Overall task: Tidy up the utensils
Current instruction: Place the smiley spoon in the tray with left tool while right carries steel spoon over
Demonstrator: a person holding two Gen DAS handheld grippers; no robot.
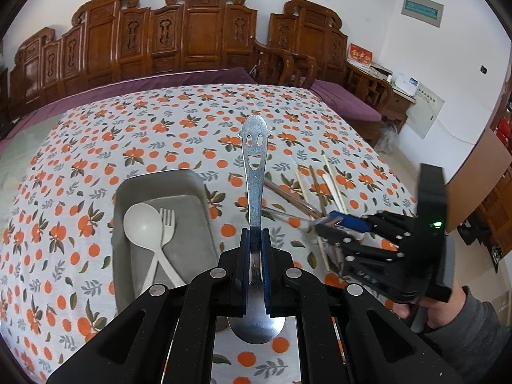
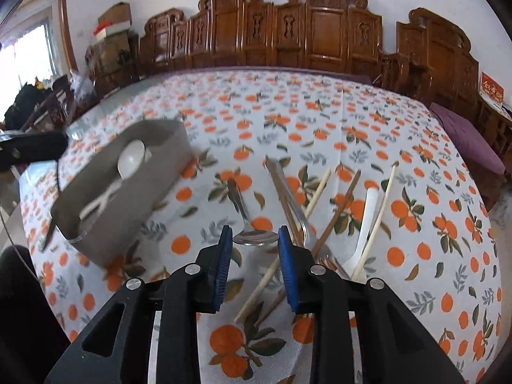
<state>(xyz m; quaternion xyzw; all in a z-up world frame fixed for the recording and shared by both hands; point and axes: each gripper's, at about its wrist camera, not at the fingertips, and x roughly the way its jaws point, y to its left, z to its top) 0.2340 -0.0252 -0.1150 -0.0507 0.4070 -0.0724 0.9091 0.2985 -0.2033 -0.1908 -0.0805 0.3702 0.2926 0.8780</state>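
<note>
Left gripper [image 1: 255, 243] clamps a steel smiley-handled spoon [image 1: 255, 172] at its neck, handle toward 12 o'clock; right gripper [image 2: 255, 246] hangs wide open, empty, above a second steel spoon [image 2: 248, 224]. Gray tray [image 1: 128, 188] at 10 o'clock holds a white plastic spoon [image 1: 142, 224] and fork [image 1: 168, 227]. Loose chopsticks [image 2: 339, 211] at 1 o'clock remain unsorted: roughly a third done, by my estimate.

Smiley-handled steel spoon [image 1: 254, 172] upright, white spoon [image 1: 142, 225] and fork [image 1: 168, 224] in grey tray [image 1: 160, 182]
</note>
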